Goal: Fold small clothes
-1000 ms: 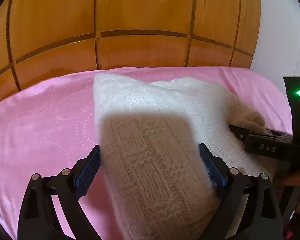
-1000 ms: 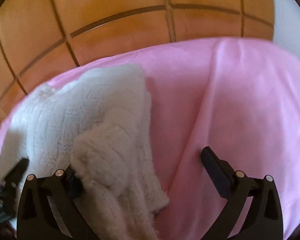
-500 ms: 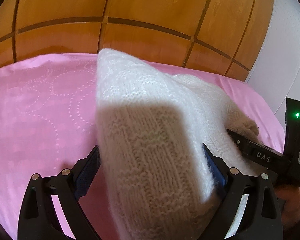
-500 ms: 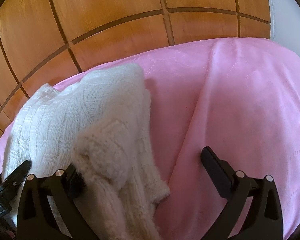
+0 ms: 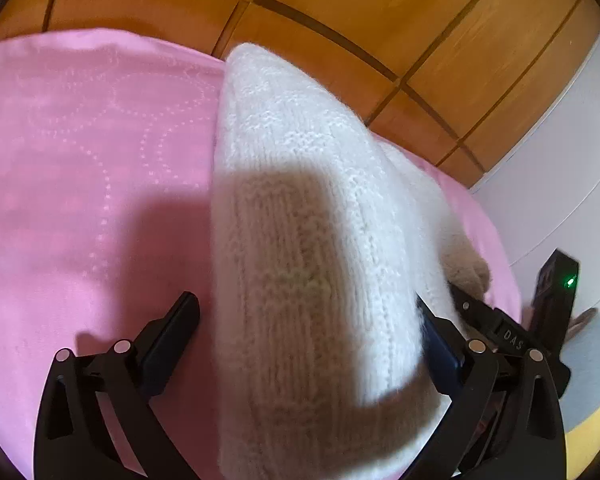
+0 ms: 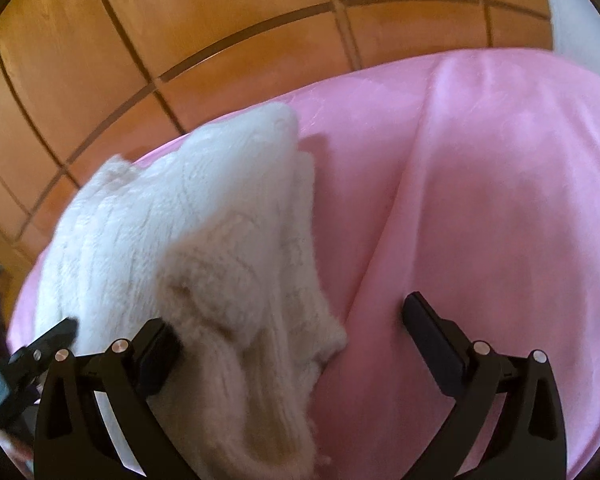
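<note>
A cream knitted sweater (image 5: 300,208) lies bunched on a pink bedsheet (image 5: 80,152). In the left wrist view it fills the space between the wide-spread fingers of my left gripper (image 5: 306,334) and drapes over them. The right gripper's body (image 5: 512,332) shows at the right edge. In the right wrist view the sweater (image 6: 188,240) lies at the left, over the left finger (image 6: 156,344) of my right gripper (image 6: 292,328), whose jaws stand wide apart. The left gripper's tip (image 6: 56,332) shows at the far left.
A wooden panelled headboard (image 6: 220,40) rises behind the bed. A white wall (image 5: 560,180) is at the right. The pink sheet (image 6: 480,200) has a long crease running down its middle.
Both views have swung and risen: the sweater now stands higher against the headboard in the left wrist view. The right wrist view has tilted slightly. The jaws' spread is unchanged.
</note>
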The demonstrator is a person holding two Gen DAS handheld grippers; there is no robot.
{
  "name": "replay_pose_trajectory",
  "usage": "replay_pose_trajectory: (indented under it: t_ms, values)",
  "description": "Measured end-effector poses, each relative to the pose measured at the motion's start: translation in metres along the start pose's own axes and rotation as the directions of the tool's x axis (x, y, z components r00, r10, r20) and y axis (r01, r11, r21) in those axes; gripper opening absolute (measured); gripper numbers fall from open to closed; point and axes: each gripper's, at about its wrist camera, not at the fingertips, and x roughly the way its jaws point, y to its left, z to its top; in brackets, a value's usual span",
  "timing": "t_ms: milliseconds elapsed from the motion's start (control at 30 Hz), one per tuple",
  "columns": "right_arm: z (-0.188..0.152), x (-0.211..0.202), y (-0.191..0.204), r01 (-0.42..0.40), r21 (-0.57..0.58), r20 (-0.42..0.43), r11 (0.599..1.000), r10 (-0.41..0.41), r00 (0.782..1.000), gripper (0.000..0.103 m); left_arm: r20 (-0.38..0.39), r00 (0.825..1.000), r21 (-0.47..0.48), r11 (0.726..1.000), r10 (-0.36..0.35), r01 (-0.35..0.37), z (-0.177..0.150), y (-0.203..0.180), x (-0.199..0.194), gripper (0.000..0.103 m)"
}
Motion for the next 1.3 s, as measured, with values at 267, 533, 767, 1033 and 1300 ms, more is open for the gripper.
replay_pose_trajectory:
  t_ms: [267, 533, 767, 1033, 1300]
  values:
    - [-0.006, -0.014, -0.004, -0.180, 0.063, 0.006, 0.982, 0.180, 0.984, 0.069, -0.021, 0.998, -0.055, 0.996, -0.065, 0.064, 0.003, 0.011, -0.005, 0.099]
    - [0.007, -0.001, -0.014, -0.290, 0.130, -0.028, 0.948, 0.296, 0.955, 0.070, -0.092, 0.988, -0.050, 0.992, -0.121, 0.116, 0.012, 0.016, 0.002, 0.100]
    - [0.041, 0.034, -0.007, -0.307, 0.109, -0.163, 0.946, 0.321, 0.933, 0.078, -0.122, 0.986, -0.025, 0.994, -0.113, 0.111, 0.016, 0.015, 0.010, 0.100]
    - [0.015, 0.022, -0.006, -0.338, 0.156, -0.077, 0.928, 0.352, 0.933, 0.048, -0.070, 0.995, 0.045, 0.996, -0.074, 0.078, -0.001, 0.001, 0.000, 0.088]
    - [0.007, -0.002, 0.022, -0.289, 0.066, -0.048, 0.955, 0.292, 0.955, 0.041, 0.007, 0.999, 0.162, 0.986, -0.032, 0.030, -0.017, -0.016, -0.028, 0.067]
